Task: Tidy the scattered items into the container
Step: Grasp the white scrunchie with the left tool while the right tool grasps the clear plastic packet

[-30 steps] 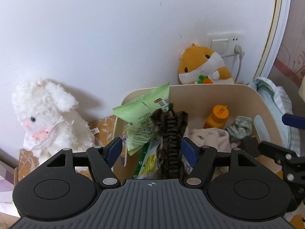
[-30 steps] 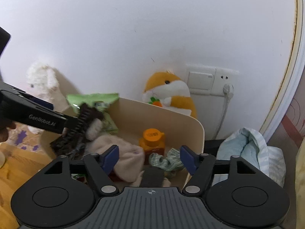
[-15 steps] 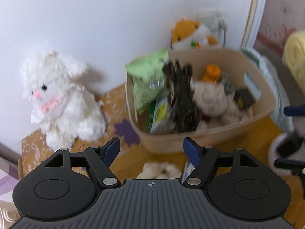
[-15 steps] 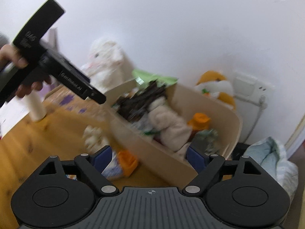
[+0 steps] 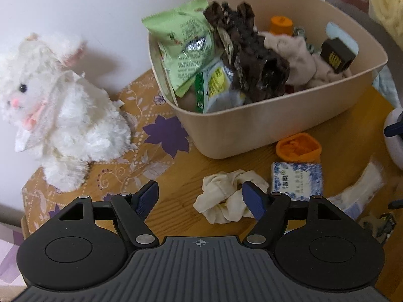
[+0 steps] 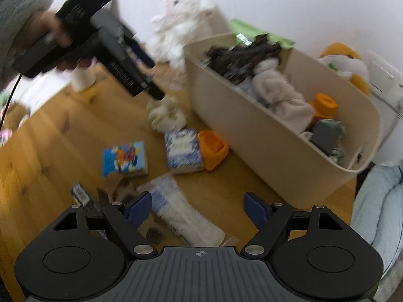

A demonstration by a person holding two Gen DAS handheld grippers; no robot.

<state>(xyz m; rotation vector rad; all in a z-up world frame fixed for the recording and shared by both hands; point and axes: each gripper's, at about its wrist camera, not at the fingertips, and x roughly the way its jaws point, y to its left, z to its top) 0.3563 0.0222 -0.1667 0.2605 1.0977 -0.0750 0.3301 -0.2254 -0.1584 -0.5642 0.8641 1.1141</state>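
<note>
Both claws gape empty; my left claw [image 5: 200, 196] hovers over the cream scrunchie [image 5: 228, 200], whose soft folds may slip a shallow pinch.

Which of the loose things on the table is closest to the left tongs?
The cream scrunchie, right at the left tongs; the blue tissue pack and orange cup lie farther off.

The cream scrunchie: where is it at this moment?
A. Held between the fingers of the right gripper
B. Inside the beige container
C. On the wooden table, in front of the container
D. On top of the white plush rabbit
C. The cream scrunchie lies on the bare wooden table, in front of the beige container and beside the blue-and-white packet; no fingers grip it.
</note>
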